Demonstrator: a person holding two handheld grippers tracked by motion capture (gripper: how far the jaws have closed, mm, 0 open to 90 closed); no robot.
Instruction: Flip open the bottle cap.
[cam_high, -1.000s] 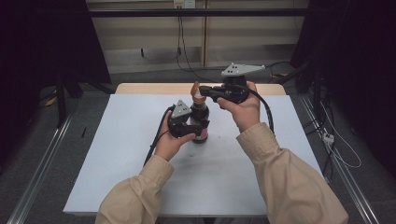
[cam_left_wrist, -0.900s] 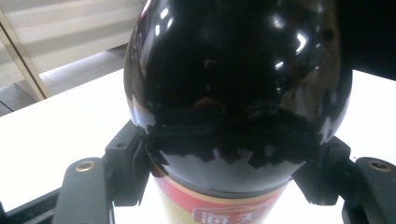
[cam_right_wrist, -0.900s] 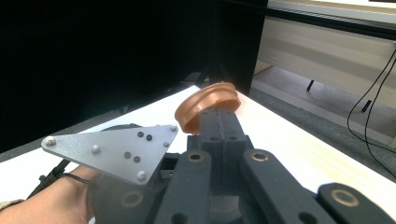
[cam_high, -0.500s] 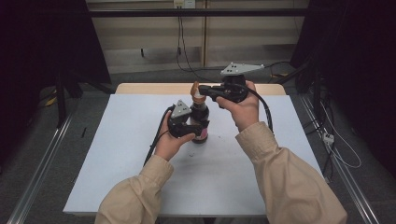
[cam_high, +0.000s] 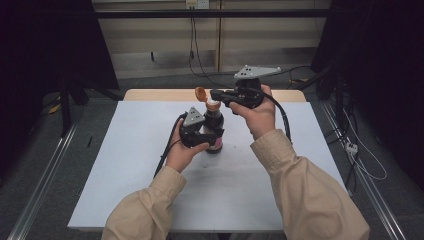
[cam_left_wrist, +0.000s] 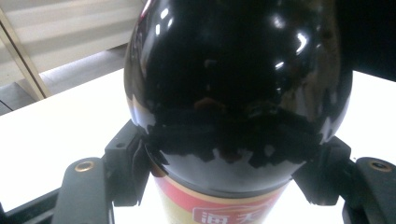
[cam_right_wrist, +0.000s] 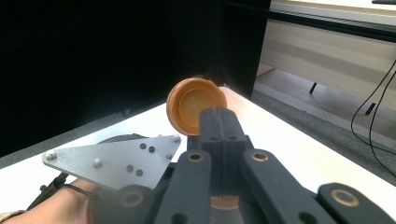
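The dark sauce bottle (cam_high: 214, 131) stood upright near the middle of the white table (cam_high: 125, 165), a little toward its far side, with its red label low on the body. Its orange flip cap (cam_high: 201, 94) was swung open and tilted back to your left of the neck. Your left gripper (cam_high: 202, 136) had its jaws clenched on the bottle's body just above the label; in the left gripper view the glossy black bottle (cam_left_wrist: 238, 88) sat squeezed between the two jaws. Your right gripper (cam_high: 216, 95) was held level at the bottle's top with its jaws pressed fully together, their tips just beside the open cap (cam_right_wrist: 195, 105). Whether they touched the cap, you could not tell.
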